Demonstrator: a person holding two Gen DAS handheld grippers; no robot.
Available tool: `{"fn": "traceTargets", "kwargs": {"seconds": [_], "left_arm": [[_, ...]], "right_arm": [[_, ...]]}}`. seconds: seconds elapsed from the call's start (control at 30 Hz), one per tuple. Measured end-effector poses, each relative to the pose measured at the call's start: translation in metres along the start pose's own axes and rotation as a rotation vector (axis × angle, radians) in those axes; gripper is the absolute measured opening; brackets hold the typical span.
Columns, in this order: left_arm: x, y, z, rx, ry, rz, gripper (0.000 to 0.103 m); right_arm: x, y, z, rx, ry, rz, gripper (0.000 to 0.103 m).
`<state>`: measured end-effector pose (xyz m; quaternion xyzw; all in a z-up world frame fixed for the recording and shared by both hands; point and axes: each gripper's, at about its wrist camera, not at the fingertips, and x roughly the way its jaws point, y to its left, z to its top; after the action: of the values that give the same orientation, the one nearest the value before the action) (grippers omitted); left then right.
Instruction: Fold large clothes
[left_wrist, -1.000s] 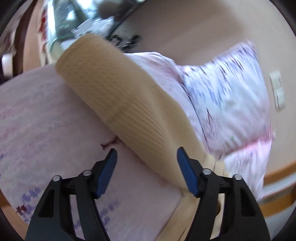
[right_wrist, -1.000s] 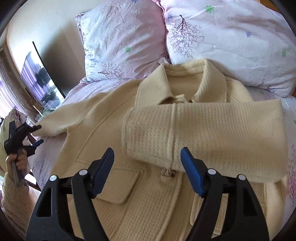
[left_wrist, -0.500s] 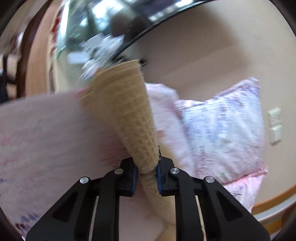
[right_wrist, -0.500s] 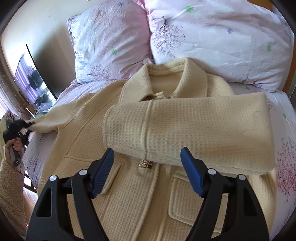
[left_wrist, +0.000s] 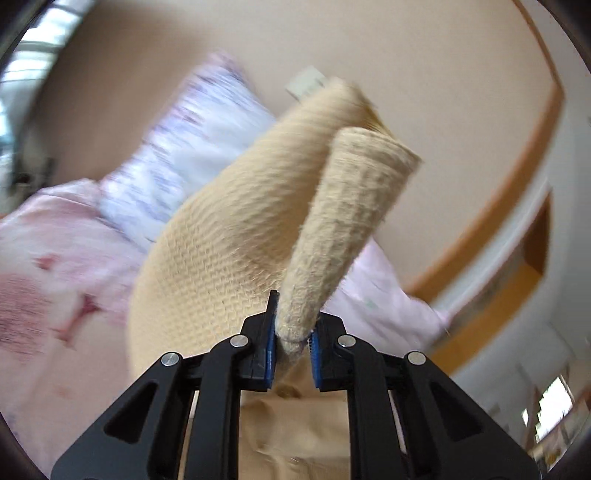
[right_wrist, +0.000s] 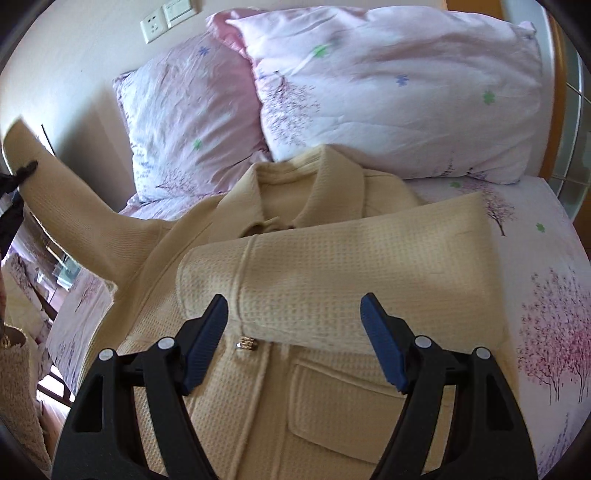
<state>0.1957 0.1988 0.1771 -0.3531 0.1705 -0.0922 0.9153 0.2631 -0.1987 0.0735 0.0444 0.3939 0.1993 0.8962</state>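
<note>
1. Cream waffle-knit jacket (right_wrist: 295, 387) lies face up on the bed (right_wrist: 546, 295), collar toward the pillows (right_wrist: 388, 92), one sleeve (right_wrist: 351, 273) already folded across the chest.
2. Left gripper (left_wrist: 291, 347) has its fingers pinched on the other sleeve's cuff (left_wrist: 295, 325), lifted off the bed's left edge.
3. Right gripper (right_wrist: 293, 345) hovers over the chest, fingers spread, holding nothing.
4. That raised sleeve (right_wrist: 85, 206) runs long from cuff to shoulder, so I'd guess it swings right across the chest; the left hand does it.
</note>
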Motion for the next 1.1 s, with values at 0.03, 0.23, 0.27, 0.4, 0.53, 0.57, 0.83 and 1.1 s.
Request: {"fn": "traceTargets", "kwargs": {"seconds": [0.03, 0.23, 0.27, 0.4, 0.53, 0.57, 0.83, 1.1], "left_arm": [[0.009, -0.009, -0.007, 0.016, 0.021, -0.019, 0.013], [0.059, -0.041, -0.061, 0.089, 0.156, -0.07, 0.013], [0.067, -0.044, -0.069, 0.099, 0.179, -0.071, 0.013], [0.103, -0.056, -0.114, 0.169, 0.302, -0.058, 0.013], [0.134, -0.062, -0.162, 0.292, 0.422, 0.0, 0.014], [0.138, -0.061, -0.169, 0.314, 0.442, 0.012, 0.015], [0.129, -0.085, -0.223, 0.602, 0.5, 0.016, 0.089], [0.044, -0.044, -0.186, 0.6, 0.34, 0.121, 0.091]], "right_arm": [[-0.001, -0.006, 0.0, 0.01, -0.003, -0.007, 0.074], [-0.004, -0.028, 0.001, 0.053, -0.015, -0.033, 0.074], [-0.005, -0.032, 0.001, 0.063, -0.018, -0.037, 0.074], [-0.006, -0.046, 0.002, 0.102, -0.028, -0.049, 0.074], [-0.002, -0.064, 0.003, 0.171, -0.013, -0.018, 0.074], [0.0, -0.068, 0.003, 0.196, -0.005, 0.004, 0.074], [0.007, -0.096, 0.006, 0.419, 0.06, 0.295, 0.074], [0.03, -0.073, 0.001, 0.386, 0.167, 0.347, 0.074]]}}
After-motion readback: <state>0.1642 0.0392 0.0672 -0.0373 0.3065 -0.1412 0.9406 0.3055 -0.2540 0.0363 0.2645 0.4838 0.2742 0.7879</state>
